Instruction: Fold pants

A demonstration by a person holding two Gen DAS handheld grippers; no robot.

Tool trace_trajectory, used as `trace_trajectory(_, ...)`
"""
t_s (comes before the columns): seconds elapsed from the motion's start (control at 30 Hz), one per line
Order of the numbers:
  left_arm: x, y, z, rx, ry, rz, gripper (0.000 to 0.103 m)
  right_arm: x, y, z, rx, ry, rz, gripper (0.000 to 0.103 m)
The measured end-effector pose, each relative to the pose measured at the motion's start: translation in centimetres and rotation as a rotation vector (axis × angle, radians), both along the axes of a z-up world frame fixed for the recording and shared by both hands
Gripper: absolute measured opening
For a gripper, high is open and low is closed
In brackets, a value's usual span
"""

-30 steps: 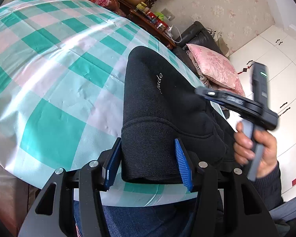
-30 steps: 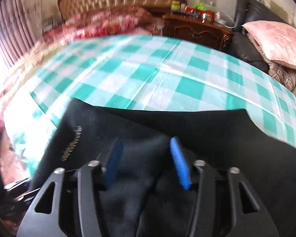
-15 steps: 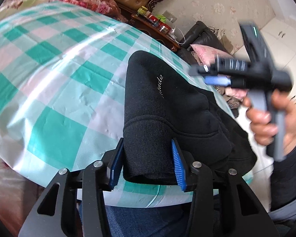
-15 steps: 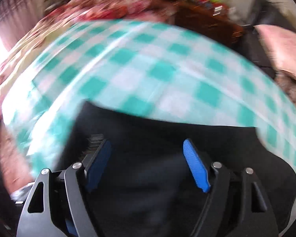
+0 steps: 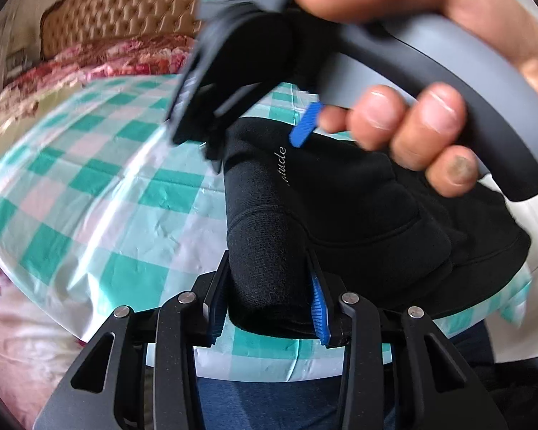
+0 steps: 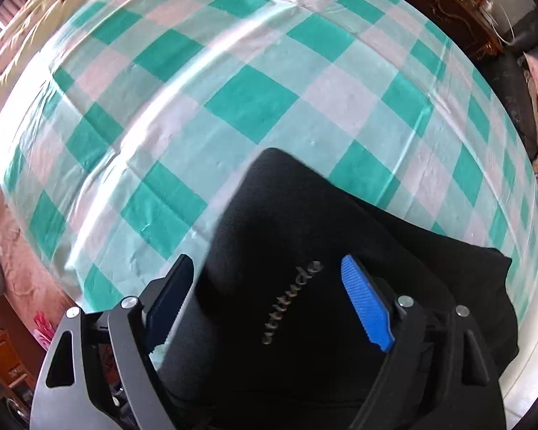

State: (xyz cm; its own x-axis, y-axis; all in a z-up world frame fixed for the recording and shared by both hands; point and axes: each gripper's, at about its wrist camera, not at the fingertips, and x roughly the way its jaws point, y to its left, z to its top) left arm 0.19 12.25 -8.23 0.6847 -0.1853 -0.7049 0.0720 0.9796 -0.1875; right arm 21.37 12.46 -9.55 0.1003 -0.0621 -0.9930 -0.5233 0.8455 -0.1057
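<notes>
1. Gripping the ribbed cuff, my left gripper (image 5: 269,304) is closing on the black pants (image 5: 340,215); only this view shows the person's hand (image 5: 412,118).
2. My right gripper (image 6: 265,308), jaws opening wide, straddles the "attitude" print, untouched.
3. Pants lie at the near edge of the checkered tablecloth (image 6: 233,89); open cloth beyond.
</notes>
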Motion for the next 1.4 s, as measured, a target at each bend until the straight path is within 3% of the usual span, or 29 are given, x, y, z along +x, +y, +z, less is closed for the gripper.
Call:
trace_trajectory(0.13,-0.1,-0.9,0.6,0.056,-0.018,-0.001,0.036,-1.0,1.6,-1.1,-0.055,-0.029,0.047,0.086)
trace_trajectory(0.2,-0.2,-0.8,0.8,0.053,-0.023,0.000,0.035,-1.3,1.7,-1.6,-0.111,-0.076,0.043,0.059)
trace_trajectory(0.3,-0.2,-0.2,0.8,0.017,-0.018,0.006,0.036,-1.6,1.2,-1.3,-0.096,-0.091,0.036,0.042)
trace_trajectory(0.37,0.0,0.4,0.6,-0.053,-0.017,0.020,0.037,-1.7,0.8,-0.8,-0.066,-0.093,0.024,0.036)
trace_trajectory(0.4,0.1,1.2,0.3,-0.137,-0.003,0.038,0.041,-1.7,0.6,-0.7,-0.057,-0.095,0.020,0.034)
trace_trajectory(0.43,0.3,2.2,-0.3,-0.220,0.028,0.070,0.057,-1.7,0.4,-0.7,-0.043,-0.095,0.015,0.034)
trace_trajectory(0.47,0.4,2.5,-0.7,-0.251,0.047,0.081,0.067,-1.6,0.1,-0.7,-0.029,-0.094,0.009,0.033)
trace_trajectory(0.5,0.7,2.8,-1.3,-0.285,0.076,0.086,0.070,-1.6,-0.1,-0.5,-0.015,-0.092,0.003,0.033)
trace_trajectory(0.57,1.2,2.8,-2.2,-0.329,0.110,0.080,0.070,-1.3,-0.6,-0.3,0.022,-0.085,-0.012,0.033)
trace_trajectory(0.6,1.5,2.4,-2.4,-0.338,0.115,0.060,0.064,-1.1,-1.1,-0.1,0.045,-0.078,-0.020,0.032)
trace_trajectory(0.63,1.6,1.7,-2.4,-0.329,0.118,0.048,0.047,-1.1,-1.4,0.3,0.068,-0.071,-0.028,0.030)
trace_trajectory(0.7,1.6,0.6,-0.9,-0.259,0.080,0.034,0.034,-0.8,-2.7,1.7,0.134,-0.064,-0.049,0.027)
trace_trajectory(0.87,0.9,-5.5,7.1,0.045,-0.137,-0.094,0.031,-0.2,-11.4,10.1,0.412,-0.107,-0.097,0.025)
trace_trajectory(0.97,0.3,-12.1,11.6,0.217,-0.298,-0.221,0.030,-0.4,-20.5,15.7,0.554,-0.174,-0.148,0.025)
trace_trajectory(1.07,-0.2,-19.3,13.9,0.342,-0.432,-0.358,0.030,-1.0,-32.4,19.0,0.681,-0.221,-0.250,0.025)
trace_trajectory(1.13,-0.8,-25.3,14.4,0.415,-0.506,-0.471,0.030,-1.9,-39.1,19.1,0.725,-0.241,-0.307,0.025)
trace_trajectory(1.2,-1.4,-31.0,13.4,0.479,-0.546,-0.573,0.030,-2.7,-46.3,17.4,0.774,-0.229,-0.400,0.025)
trace_trajectory(1.3,-2.2,-38.8,9.1,0.606,-0.553,-0.700,0.030,-3.3,-52.9,13.2,0.798,-0.187,-0.488,0.027)
trace_trajectory(1.4,-3.2,-44.5,4.2,0.730,-0.530,-0.776,0.032,-3.4,-58.0,7.1,0.792,-0.116,-0.561,0.034)
